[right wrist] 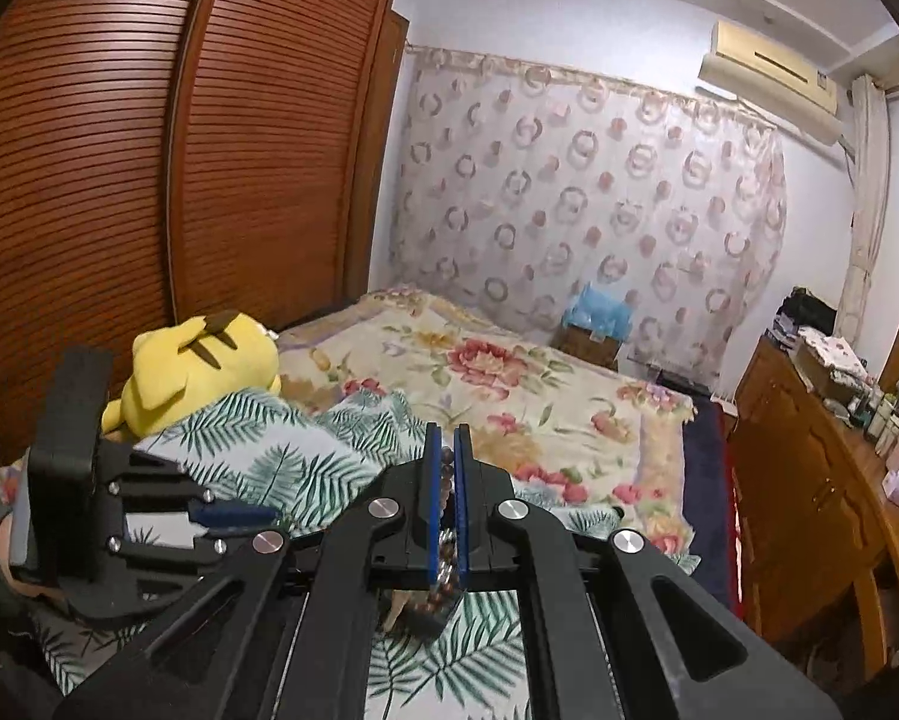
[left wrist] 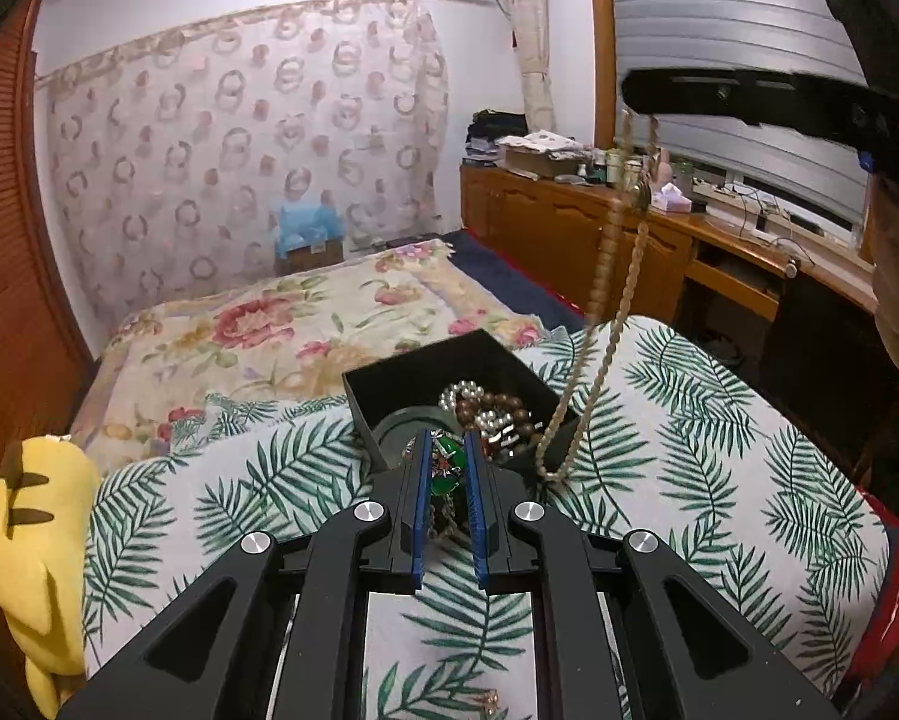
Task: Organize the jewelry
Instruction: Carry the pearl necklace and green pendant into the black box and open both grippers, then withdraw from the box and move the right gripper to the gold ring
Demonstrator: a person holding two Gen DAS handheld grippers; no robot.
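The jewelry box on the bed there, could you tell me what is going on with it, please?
A person is sorting jewelry with two handheld grippers over a leaf-print cushion. The left gripper has its jaws shut on a green pendant piece right at the open black box, which holds pearl and brown bead strands. The right gripper is raised, jaws shut on a long beaded necklace whose lower end trails down over the box's edge.
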